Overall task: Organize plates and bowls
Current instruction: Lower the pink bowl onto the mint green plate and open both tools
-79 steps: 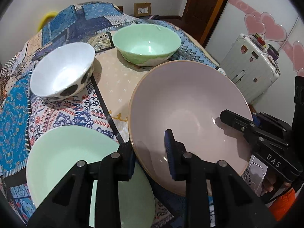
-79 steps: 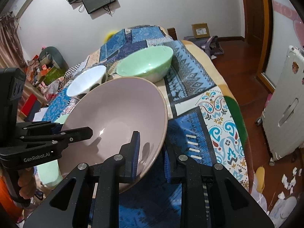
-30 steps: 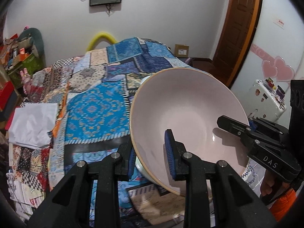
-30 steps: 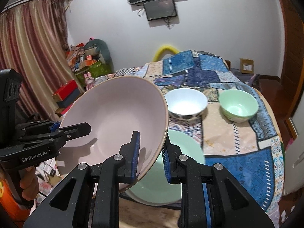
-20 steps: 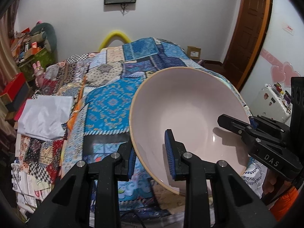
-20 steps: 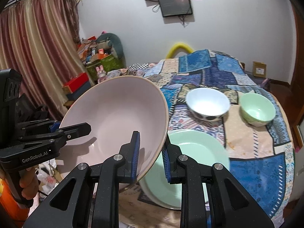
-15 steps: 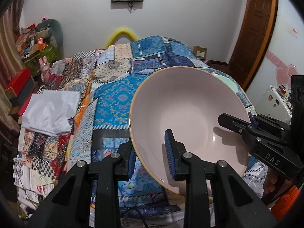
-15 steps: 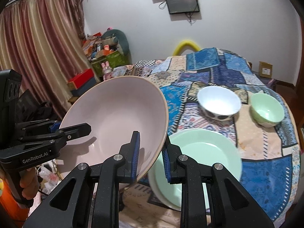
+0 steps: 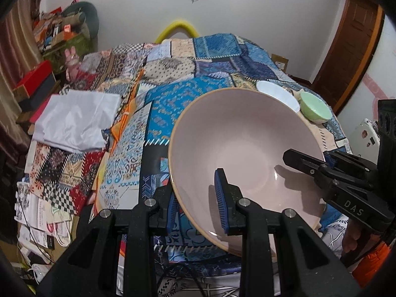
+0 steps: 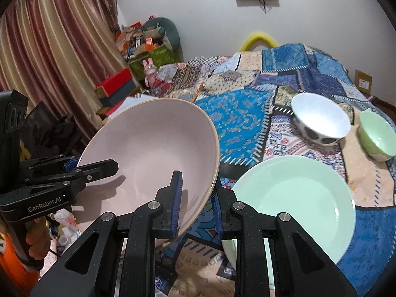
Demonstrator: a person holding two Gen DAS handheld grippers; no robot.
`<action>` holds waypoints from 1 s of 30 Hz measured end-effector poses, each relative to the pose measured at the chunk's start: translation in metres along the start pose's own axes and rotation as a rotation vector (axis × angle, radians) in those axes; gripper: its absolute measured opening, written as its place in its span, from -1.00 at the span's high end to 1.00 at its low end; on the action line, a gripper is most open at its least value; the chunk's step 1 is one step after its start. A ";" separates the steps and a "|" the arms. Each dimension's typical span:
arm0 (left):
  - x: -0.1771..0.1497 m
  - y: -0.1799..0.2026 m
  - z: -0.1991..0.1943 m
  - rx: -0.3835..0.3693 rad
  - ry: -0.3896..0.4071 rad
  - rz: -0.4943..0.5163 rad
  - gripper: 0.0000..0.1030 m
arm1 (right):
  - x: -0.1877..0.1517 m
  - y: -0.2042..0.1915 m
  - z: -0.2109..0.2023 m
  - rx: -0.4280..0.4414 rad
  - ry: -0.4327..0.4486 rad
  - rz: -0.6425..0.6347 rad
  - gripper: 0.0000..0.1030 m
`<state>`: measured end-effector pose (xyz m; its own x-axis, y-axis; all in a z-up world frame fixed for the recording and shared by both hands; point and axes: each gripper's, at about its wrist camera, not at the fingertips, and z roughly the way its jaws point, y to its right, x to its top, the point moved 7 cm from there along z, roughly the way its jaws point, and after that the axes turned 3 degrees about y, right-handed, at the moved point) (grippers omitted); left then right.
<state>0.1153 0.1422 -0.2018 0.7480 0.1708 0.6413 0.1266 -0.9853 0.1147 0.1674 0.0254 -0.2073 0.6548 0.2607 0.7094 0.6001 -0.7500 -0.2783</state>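
Item: pink bowl (image 9: 247,148), large, glazed, rigid; judged heavy, slippery, breakable. Held tilted in the air, beside the green plate (image 10: 297,198). Hold points: opposite rims, left gripper (image 9: 196,205) and right gripper (image 10: 195,203), fingers clamped. Surface: patchwork quilt (image 10: 242,118), soft and uneven. Room: cluttered, curtained.

Both grippers clamp the pink bowl (image 10: 151,146) — green plate (image 10: 294,198) beside it.
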 end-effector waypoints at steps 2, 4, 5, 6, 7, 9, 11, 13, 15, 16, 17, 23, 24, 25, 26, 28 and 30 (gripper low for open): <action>-0.002 -0.005 0.006 0.003 -0.015 -0.009 0.46 | -0.002 -0.001 0.008 0.000 -0.017 -0.001 0.61; -0.006 -0.009 0.014 0.005 -0.034 -0.015 0.46 | -0.004 -0.001 0.014 0.001 -0.034 0.000 0.61; -0.007 -0.011 0.017 0.005 -0.043 -0.017 0.46 | -0.004 -0.001 0.017 0.001 -0.040 0.001 0.61; -0.009 -0.013 0.021 0.004 -0.052 -0.020 0.46 | -0.005 0.000 0.020 -0.001 -0.047 0.000 0.61; -0.011 -0.015 0.025 0.004 -0.063 -0.021 0.46 | -0.005 0.001 0.023 -0.003 -0.054 -0.001 0.61; -0.015 -0.018 0.034 0.004 -0.085 -0.023 0.46 | -0.007 0.001 0.029 -0.005 -0.069 -0.002 0.61; -0.019 -0.021 0.041 0.005 -0.103 -0.026 0.46 | -0.010 0.002 0.036 -0.008 -0.086 -0.002 0.61; -0.021 -0.024 0.048 0.002 -0.118 -0.032 0.46 | -0.012 0.003 0.042 -0.009 -0.102 -0.004 0.61; -0.024 -0.027 0.053 0.001 -0.132 -0.037 0.46 | -0.015 0.003 0.048 -0.008 -0.121 -0.008 0.61; -0.026 -0.029 0.057 0.001 -0.139 -0.042 0.46 | -0.016 0.003 0.051 -0.009 -0.127 -0.009 0.61; -0.027 -0.031 0.060 0.002 -0.146 -0.046 0.46 | -0.017 0.003 0.054 -0.010 -0.136 -0.012 0.61; -0.035 -0.039 0.078 -0.002 -0.191 -0.079 0.46 | -0.023 0.003 0.070 -0.016 -0.171 -0.024 0.61; -0.036 -0.041 0.082 -0.003 -0.200 -0.086 0.46 | -0.023 0.004 0.072 -0.017 -0.176 -0.027 0.61; -0.037 -0.042 0.084 -0.002 -0.206 -0.090 0.46 | -0.024 0.004 0.073 -0.018 -0.181 -0.030 0.61; -0.038 -0.043 0.087 -0.001 -0.212 -0.093 0.46 | -0.024 0.004 0.075 -0.020 -0.184 -0.033 0.61; -0.040 -0.045 0.091 0.000 -0.222 -0.101 0.46 | -0.024 0.004 0.078 -0.023 -0.191 -0.037 0.61; -0.041 -0.047 0.095 -0.002 -0.229 -0.108 0.46 | -0.024 0.006 0.080 -0.026 -0.193 -0.036 0.61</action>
<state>0.1411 0.1813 -0.3057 0.8583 0.2696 0.4366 0.2127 -0.9613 0.1754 0.1920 0.0633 -0.2778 0.7104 0.3978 0.5806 0.6144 -0.7529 -0.2358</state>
